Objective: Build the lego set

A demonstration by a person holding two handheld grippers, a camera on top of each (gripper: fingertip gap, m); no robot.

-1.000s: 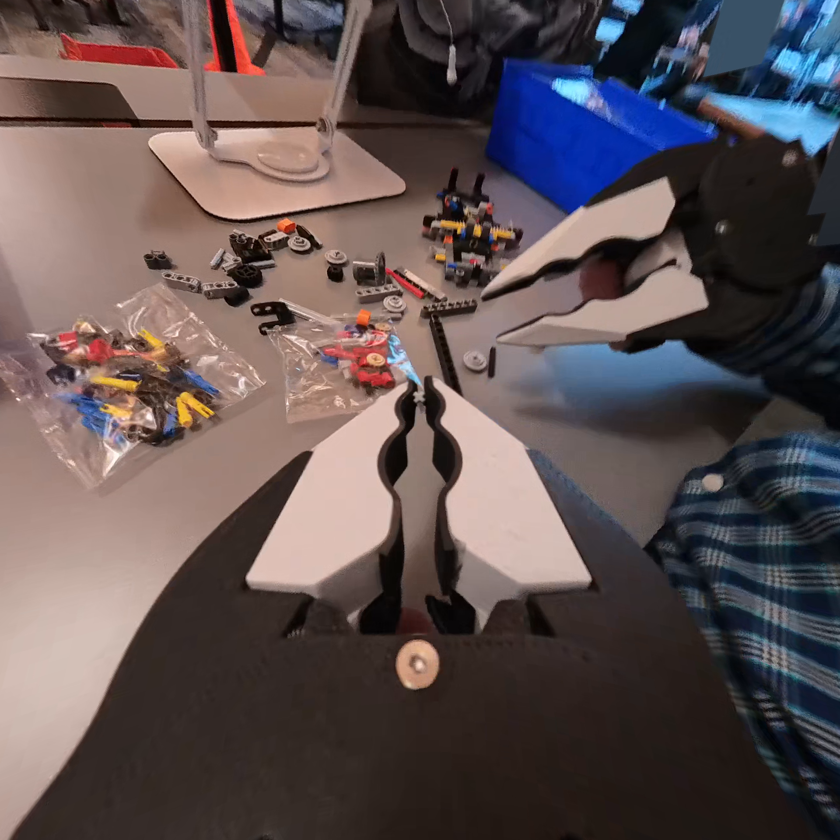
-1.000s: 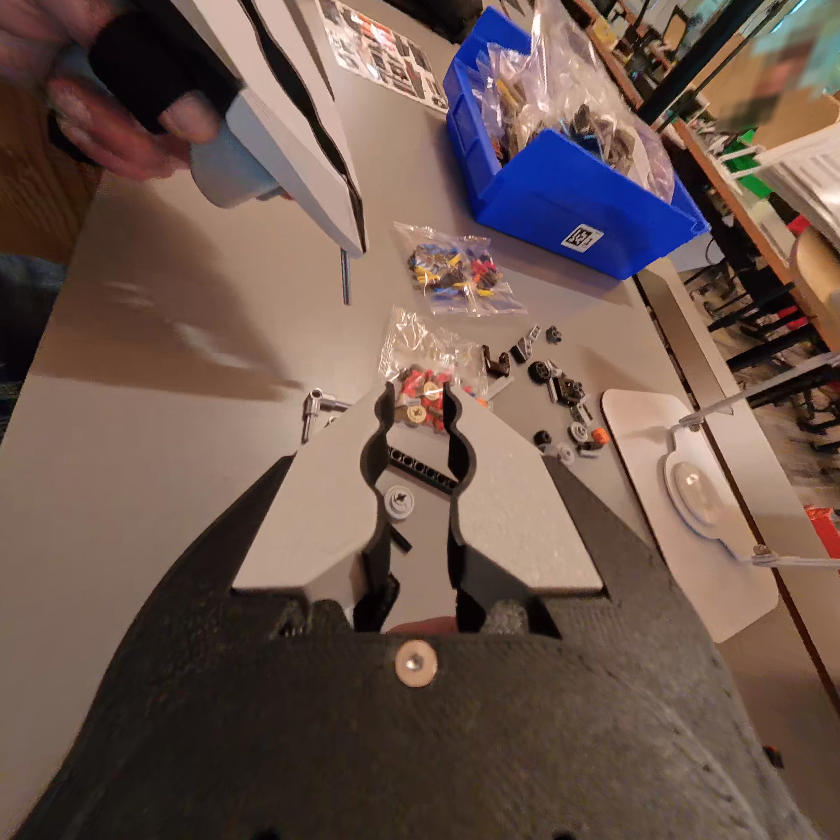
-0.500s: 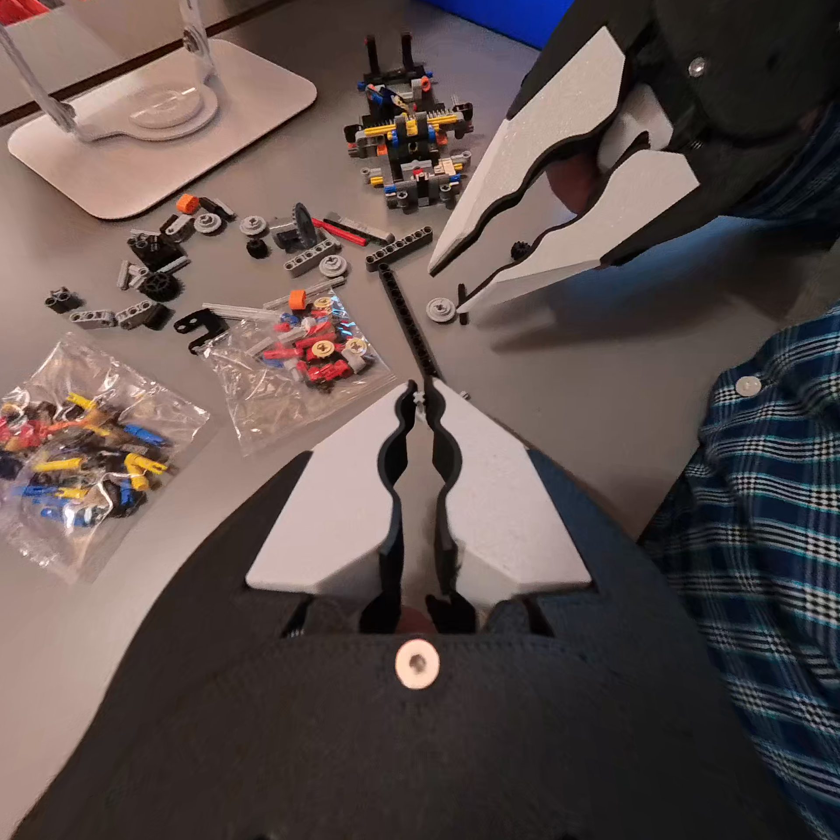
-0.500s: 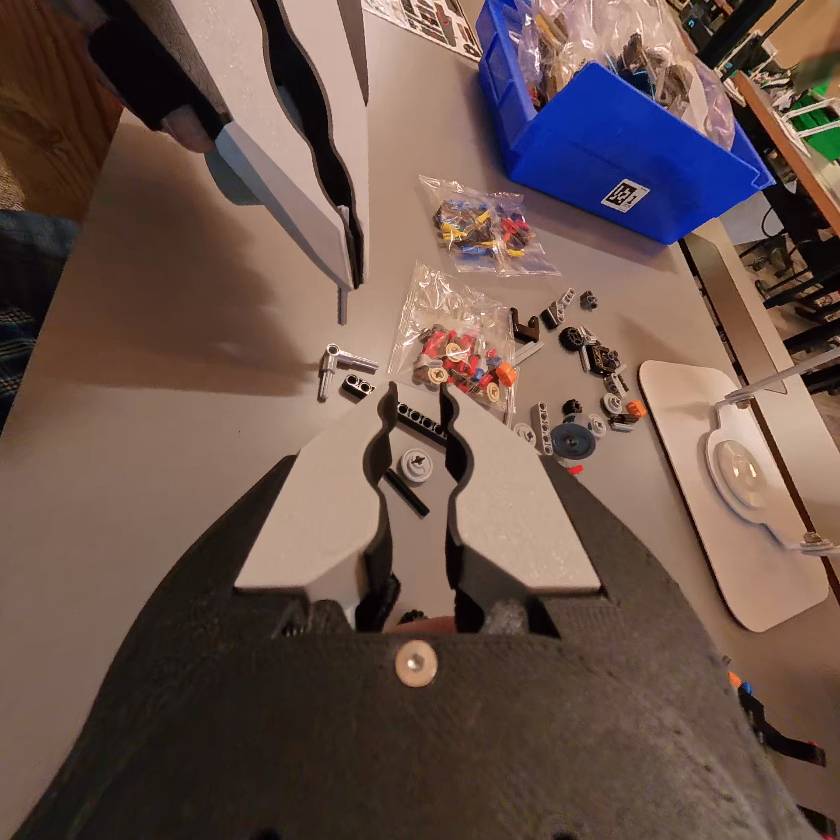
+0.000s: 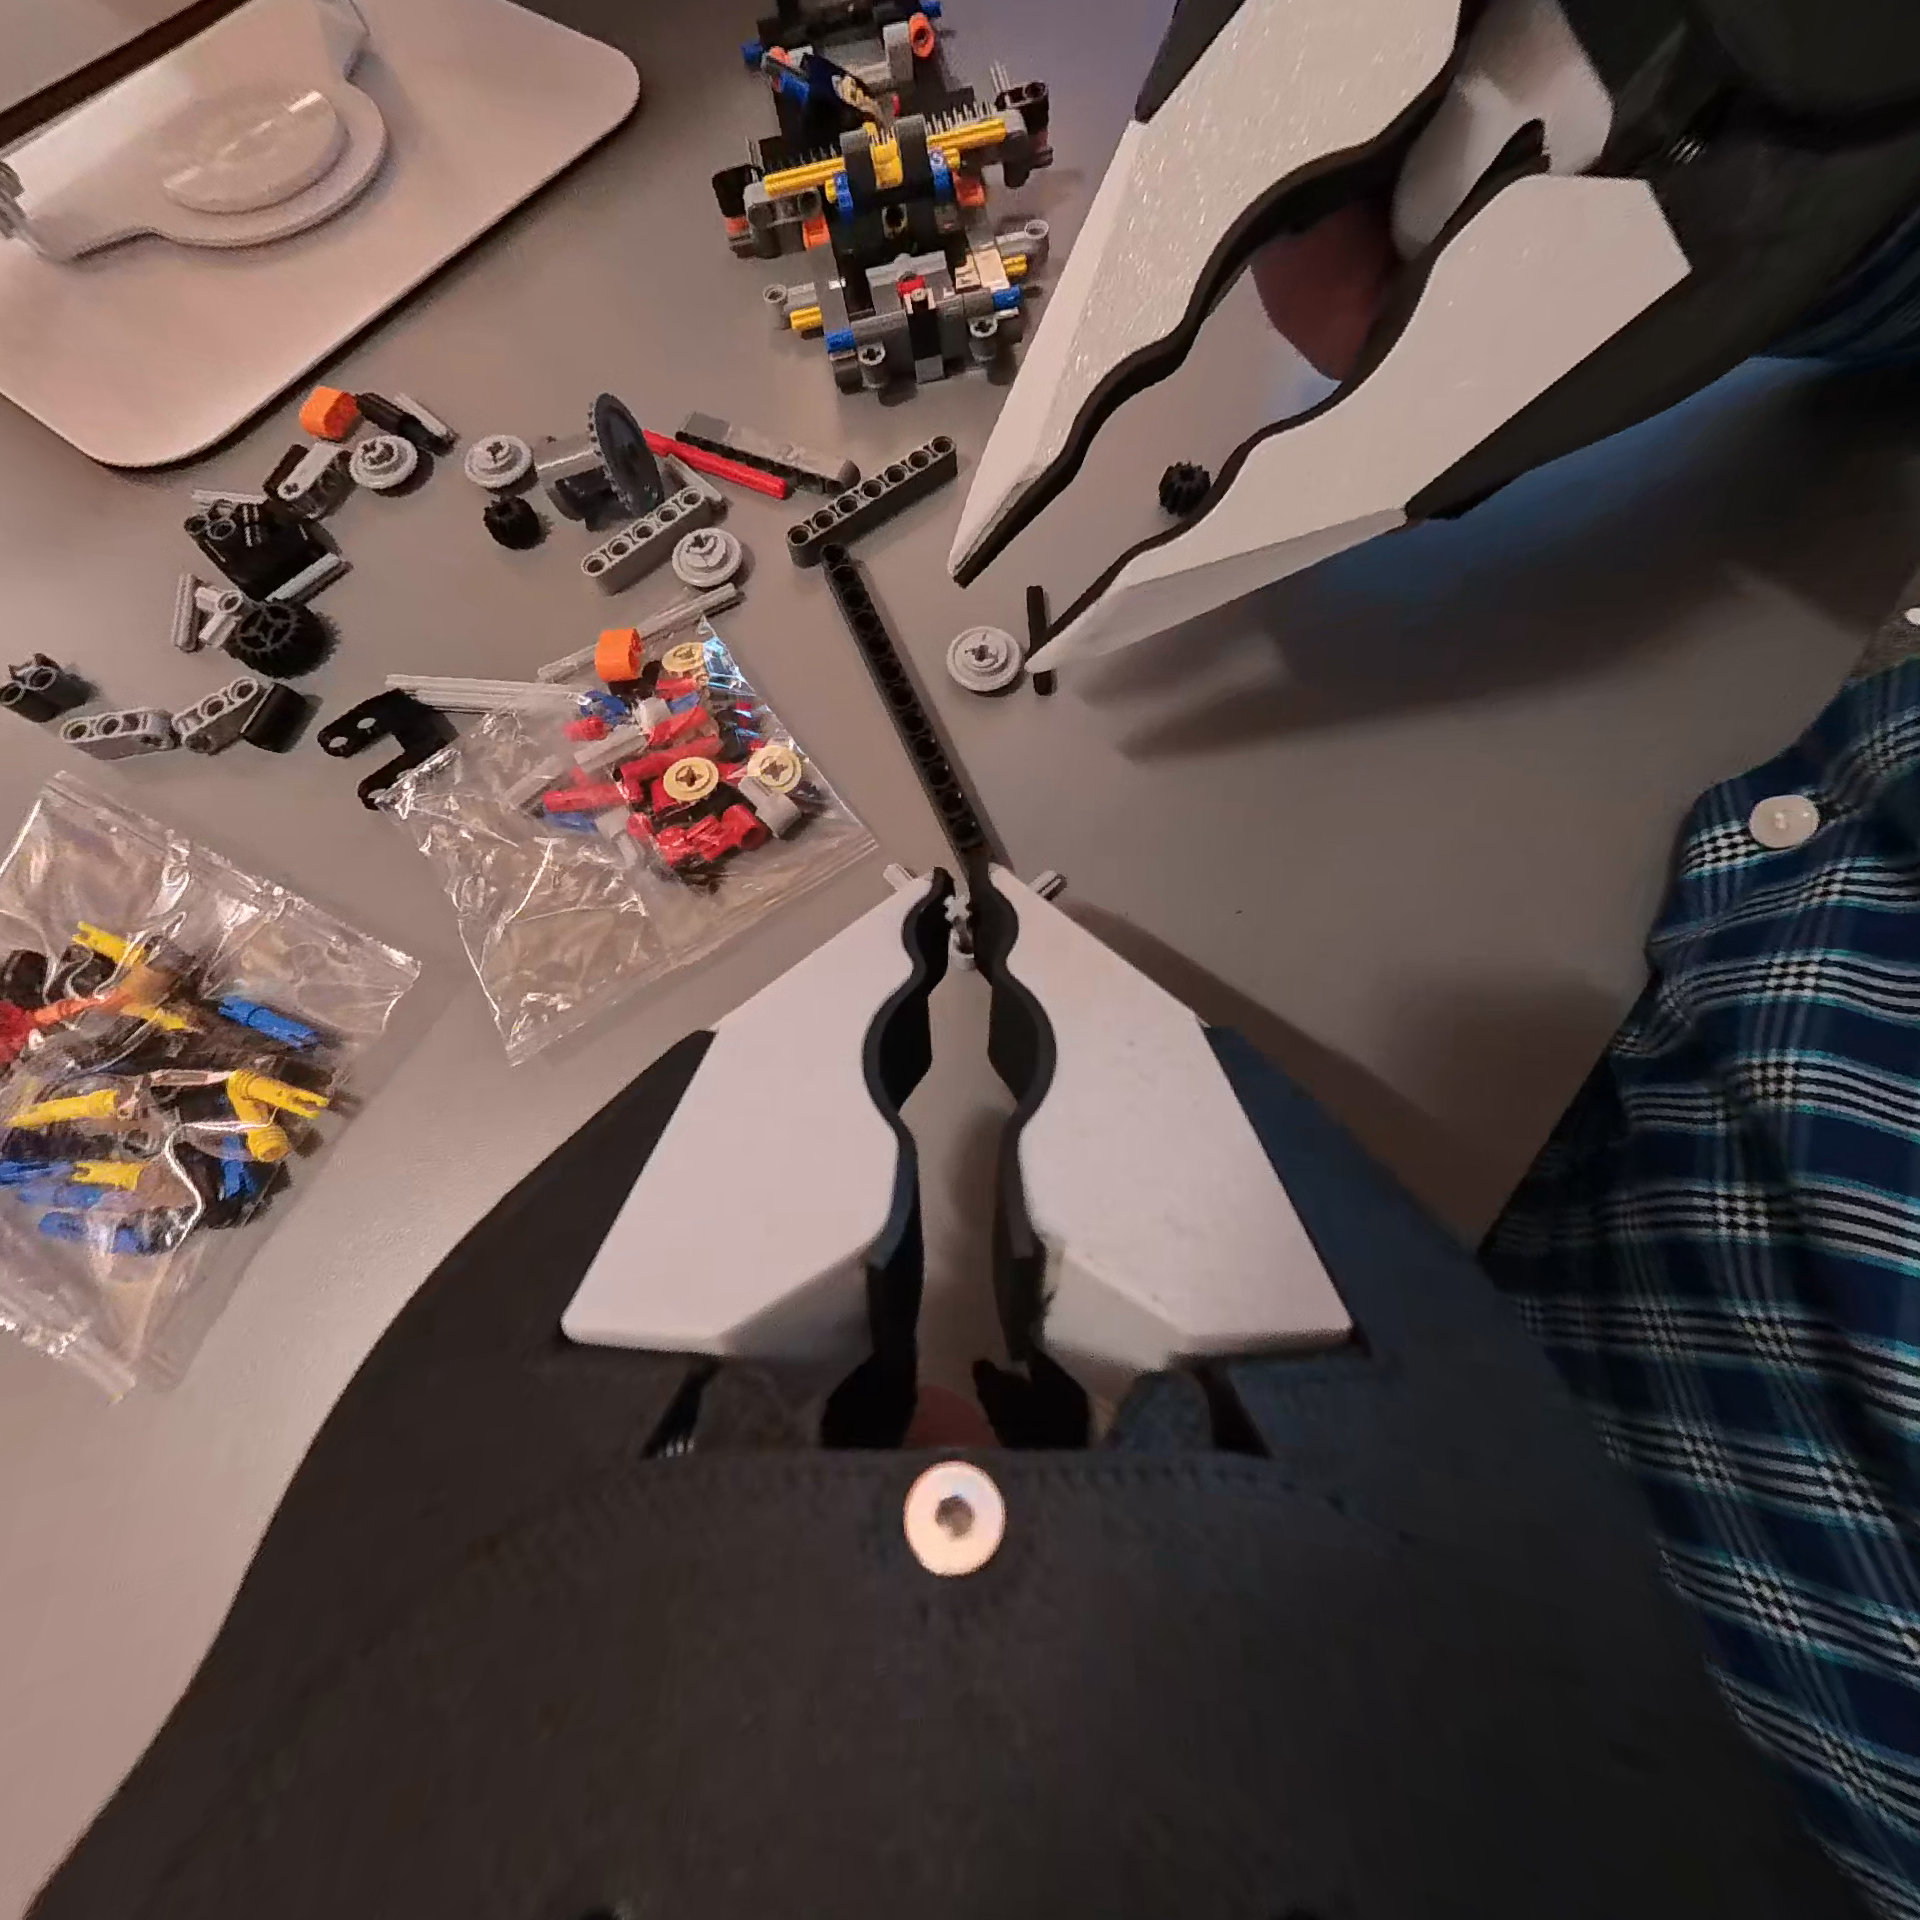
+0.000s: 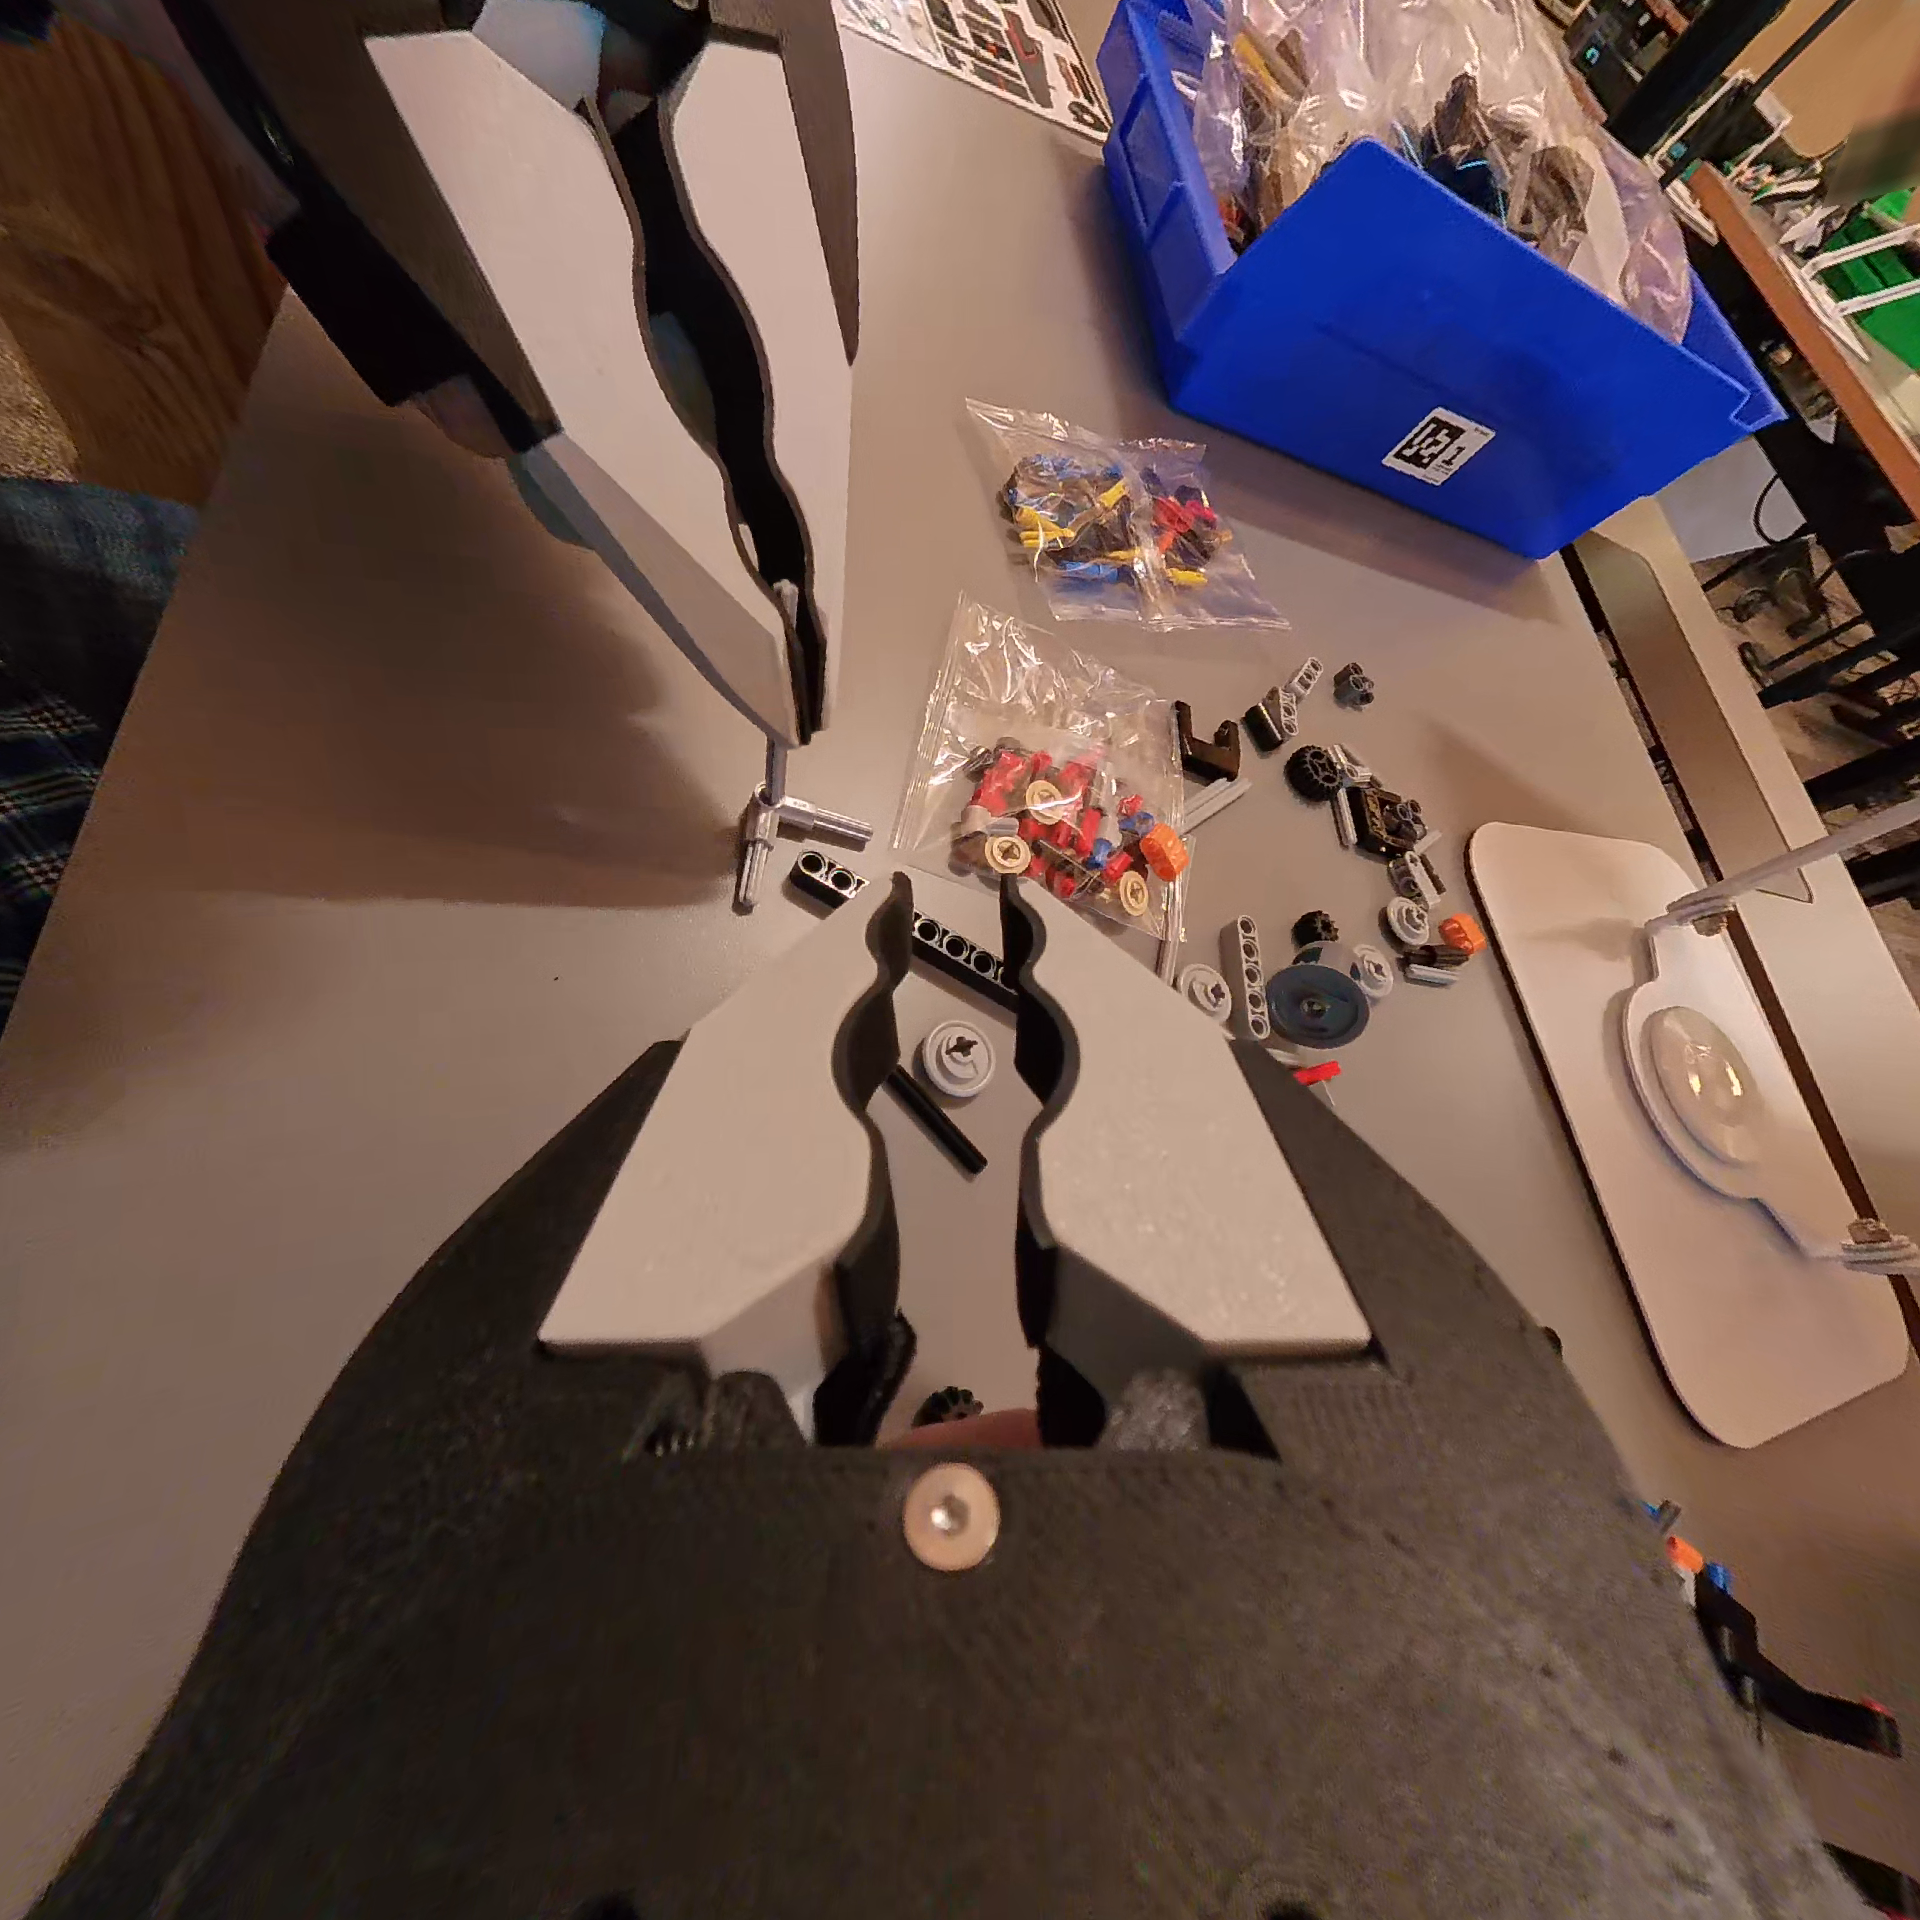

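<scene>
My left gripper (image 5: 961, 906) is shut on a thin grey axle (image 5: 958, 914). In the right wrist view the left gripper (image 6: 800, 717) holds the axle (image 6: 777, 769) upright, its lower end at a grey angled connector (image 6: 790, 826) on the table. I cannot tell whether they touch. My right gripper (image 6: 956, 902) is open and low over a grey pulley wheel (image 6: 961, 1057) and a short black axle (image 6: 935, 1122). In the left wrist view the right gripper (image 5: 1003, 613) has its tips beside that wheel (image 5: 984, 659). The part-built model (image 5: 883, 208) stands behind.
A long black beam (image 5: 904, 707) lies between the grippers. Two clear bags of parts (image 5: 623, 790) (image 5: 135, 1070) and several loose pieces (image 5: 613, 488) lie to the left. A white stand base (image 5: 260, 208) and a blue bin (image 6: 1455, 343) sit farther off. A plaid sleeve (image 5: 1766, 1143) is at the right. Some 5 cm of space lies between my two pairs of fingers. The grey pulley wheel (image 6: 961, 1057) sits 5 cm or so from the ends of my right fingers. The left camera catches it too, in the left wrist view (image 5: 986, 649).
Both grippers have come down closer to the table. The right gripper now straddles the grey wheel and black axle. The left gripper's axle has dropped to the grey connector.
</scene>
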